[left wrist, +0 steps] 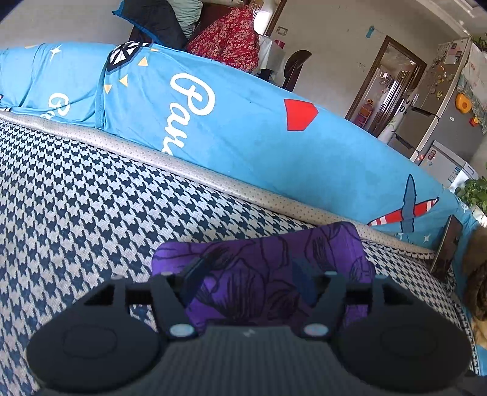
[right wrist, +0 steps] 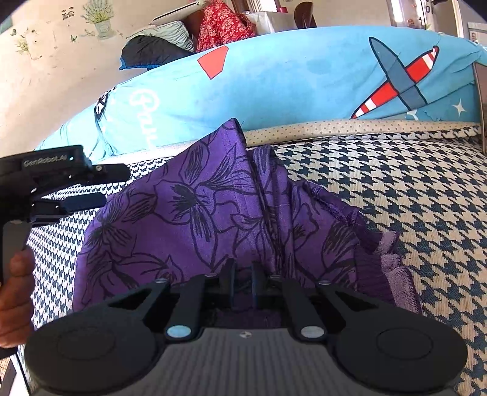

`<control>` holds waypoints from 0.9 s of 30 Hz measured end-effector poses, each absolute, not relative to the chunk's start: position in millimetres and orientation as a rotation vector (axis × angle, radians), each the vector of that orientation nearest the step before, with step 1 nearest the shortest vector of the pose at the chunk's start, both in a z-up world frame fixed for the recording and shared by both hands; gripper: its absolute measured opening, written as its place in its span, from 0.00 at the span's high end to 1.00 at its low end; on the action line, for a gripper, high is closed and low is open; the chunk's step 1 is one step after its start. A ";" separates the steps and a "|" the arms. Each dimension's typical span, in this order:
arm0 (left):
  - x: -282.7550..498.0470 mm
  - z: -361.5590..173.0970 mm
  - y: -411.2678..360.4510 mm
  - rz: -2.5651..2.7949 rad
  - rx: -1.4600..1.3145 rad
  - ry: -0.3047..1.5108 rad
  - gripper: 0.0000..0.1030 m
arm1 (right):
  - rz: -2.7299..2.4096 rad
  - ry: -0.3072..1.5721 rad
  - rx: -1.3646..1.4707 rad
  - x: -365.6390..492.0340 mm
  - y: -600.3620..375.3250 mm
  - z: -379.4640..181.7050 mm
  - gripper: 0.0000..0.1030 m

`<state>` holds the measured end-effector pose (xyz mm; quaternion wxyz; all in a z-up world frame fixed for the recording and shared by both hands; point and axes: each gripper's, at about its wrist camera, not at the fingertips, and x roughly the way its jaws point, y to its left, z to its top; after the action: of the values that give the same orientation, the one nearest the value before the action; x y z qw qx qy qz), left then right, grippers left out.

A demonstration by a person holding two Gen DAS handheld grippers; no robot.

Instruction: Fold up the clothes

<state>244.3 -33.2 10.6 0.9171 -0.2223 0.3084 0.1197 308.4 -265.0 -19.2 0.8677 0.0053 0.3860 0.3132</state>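
While the purple floral garment lies on the houndstooth cushion, running towards its back edge, the right gripper pinches its near edge; the left gripper, spread, hovers over the cloth, gripping nothing.

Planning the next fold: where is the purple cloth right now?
The purple cloth lies on the houndstooth cover, just before the blue cushion, its near edge pinched in the right gripper.

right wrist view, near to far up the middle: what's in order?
Right gripper shut on the purple floral-print garment → cream dotted cushion edge → blue printed sofa-back cover → red floral cloth.
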 end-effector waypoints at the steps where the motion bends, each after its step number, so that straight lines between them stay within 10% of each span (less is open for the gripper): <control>1: 239.7 10.8 -35.4 0.244 -0.451 0.643 0.37 | 0.647 0.805 0.025 308.6 -266.2 -17.2 0.95; 27: 139.3 -13.0 -112.8 0.164 -0.274 0.811 0.27 | 0.757 0.892 0.057 242.1 -298.3 3.6 0.76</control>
<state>139.3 -112.8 -13.0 0.9065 -0.1328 0.3928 0.0797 242.1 -298.3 3.6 0.8333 0.0269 0.4211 0.3572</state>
